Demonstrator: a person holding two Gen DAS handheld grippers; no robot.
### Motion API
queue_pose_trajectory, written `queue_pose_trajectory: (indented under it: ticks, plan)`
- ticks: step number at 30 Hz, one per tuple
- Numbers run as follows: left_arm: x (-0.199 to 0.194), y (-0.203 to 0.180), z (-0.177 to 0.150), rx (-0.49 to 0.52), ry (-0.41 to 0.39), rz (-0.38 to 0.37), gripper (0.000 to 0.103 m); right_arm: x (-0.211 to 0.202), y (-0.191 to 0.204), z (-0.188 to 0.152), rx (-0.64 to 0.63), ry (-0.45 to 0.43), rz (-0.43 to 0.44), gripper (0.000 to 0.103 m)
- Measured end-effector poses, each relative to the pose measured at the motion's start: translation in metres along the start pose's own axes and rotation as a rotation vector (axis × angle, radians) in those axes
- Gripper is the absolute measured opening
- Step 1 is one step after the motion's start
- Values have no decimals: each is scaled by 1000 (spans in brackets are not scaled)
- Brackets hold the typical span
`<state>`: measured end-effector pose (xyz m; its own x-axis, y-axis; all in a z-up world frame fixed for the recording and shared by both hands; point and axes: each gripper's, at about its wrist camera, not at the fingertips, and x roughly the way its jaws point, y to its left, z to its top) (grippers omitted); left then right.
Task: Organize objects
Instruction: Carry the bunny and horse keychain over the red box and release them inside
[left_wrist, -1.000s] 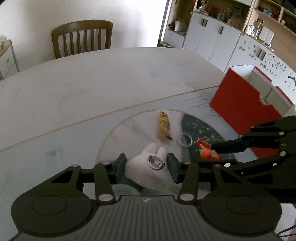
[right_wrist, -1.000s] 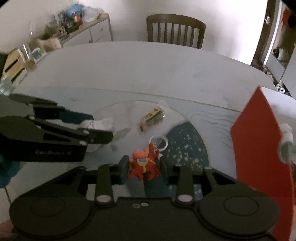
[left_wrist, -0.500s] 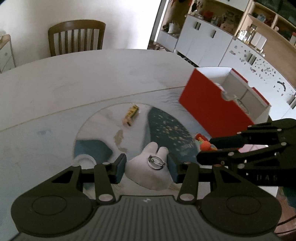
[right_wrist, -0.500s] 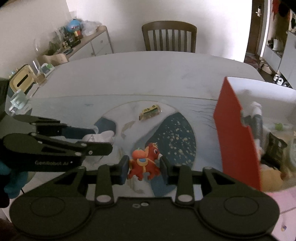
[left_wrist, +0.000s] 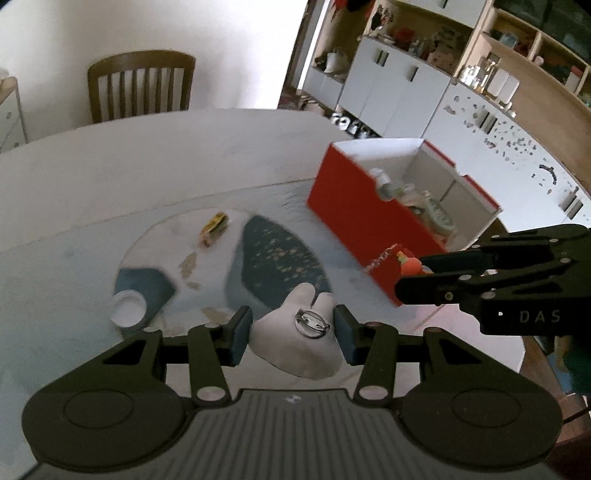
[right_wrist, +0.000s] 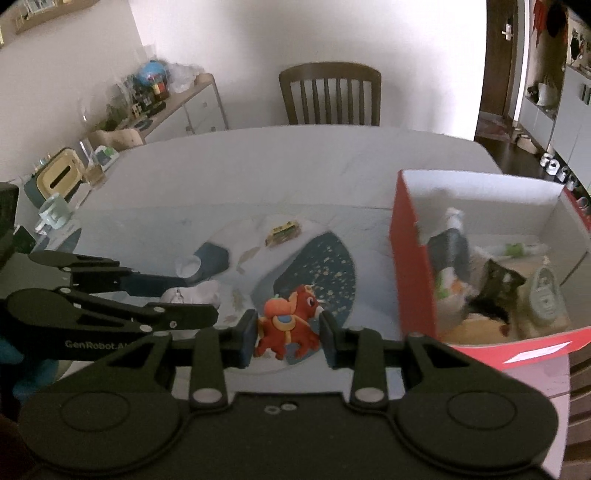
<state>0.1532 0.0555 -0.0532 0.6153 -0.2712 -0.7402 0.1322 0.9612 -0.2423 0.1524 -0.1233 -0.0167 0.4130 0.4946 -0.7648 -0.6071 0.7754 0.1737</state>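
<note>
White plush brooch (left_wrist: 301, 339) pinched in left gripper (left_wrist: 293, 334), red horse figure (right_wrist: 290, 325) clamped in right gripper (right_wrist: 289, 332), both held above table (left_wrist: 110, 177) beside open red box (right_wrist: 412, 280).

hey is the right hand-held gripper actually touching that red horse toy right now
Touching. The right wrist view shows the right hand-held gripper with both pads pressed against the sides of the red horse toy, which hangs between them clear of the table.
</note>
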Motion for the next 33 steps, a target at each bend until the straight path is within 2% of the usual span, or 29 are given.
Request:
queue_pose_trajectory:
  ticks: [8,19,33]
  plan:
    - [-1,-44,26,44,-60,-31,47,-31,-34,5,-5,-58,-20,35]
    - [26,-110,61,134,-83,-26,47,-56,-98,15,-4,-126,-74,35]
    - [82,-163,124,217,-82,0,47,-52,-181,23,15,-150,-171,35]
